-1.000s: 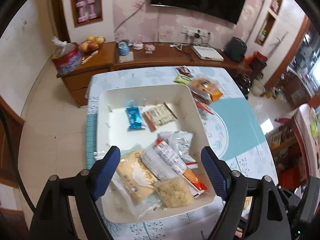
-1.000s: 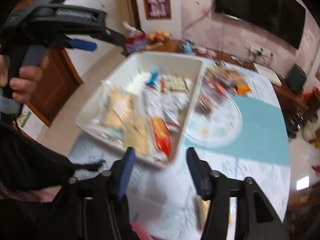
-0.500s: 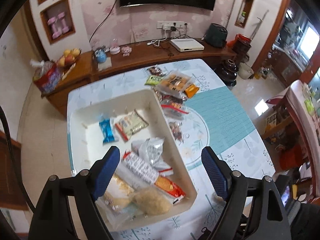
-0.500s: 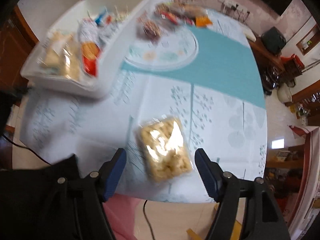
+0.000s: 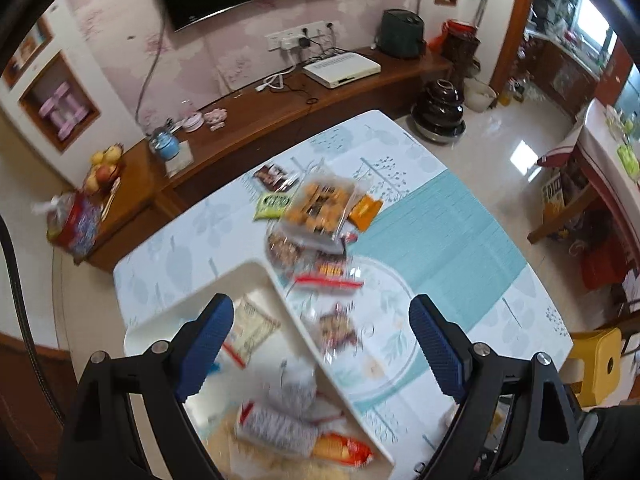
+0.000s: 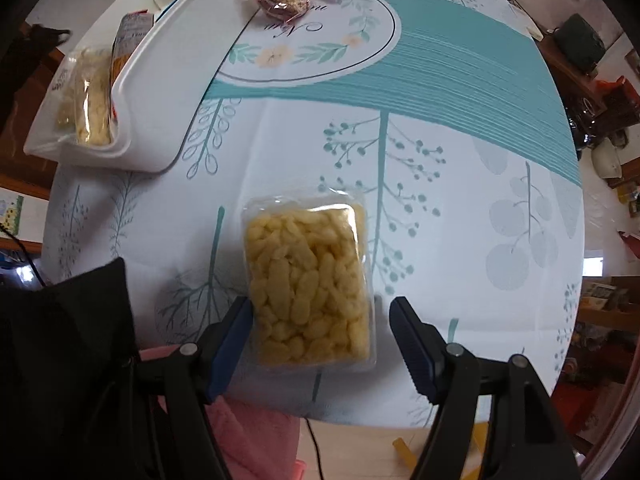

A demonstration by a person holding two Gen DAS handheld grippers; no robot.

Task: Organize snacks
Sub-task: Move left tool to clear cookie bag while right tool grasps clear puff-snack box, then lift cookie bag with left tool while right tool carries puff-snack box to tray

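My left gripper [image 5: 320, 312] hangs above the right rim of the white tray [image 5: 256, 268], its jaws opening with nothing between them. Several snack packs [image 5: 276, 424] lie in the tray. Loose packs lie on the table beyond it: an orange cracker bag [image 5: 320, 204], a green packet [image 5: 274, 202] and a dark snack pack [image 5: 336, 328]. My right gripper [image 6: 320, 304] points straight down, open, straddling a clear pack of yellow puffs [image 6: 308, 284] near the table's front edge. The left pad is at the pack's side; the right pad stands apart from it.
The tray [image 6: 160, 80] sits at upper left in the right wrist view, with a dark red snack [image 6: 282, 2] beyond it. A wooden sideboard [image 5: 248, 120] with a fruit bowl [image 5: 104, 168] runs behind the table. A yellow stool [image 5: 596, 364] stands right. A dark sleeve [image 6: 68, 340] is at lower left.
The left gripper swung from over the tray's middle toward its right rim and the loose packs. The right gripper came down from beside the tray to the yellow puff pack, jaws wider.
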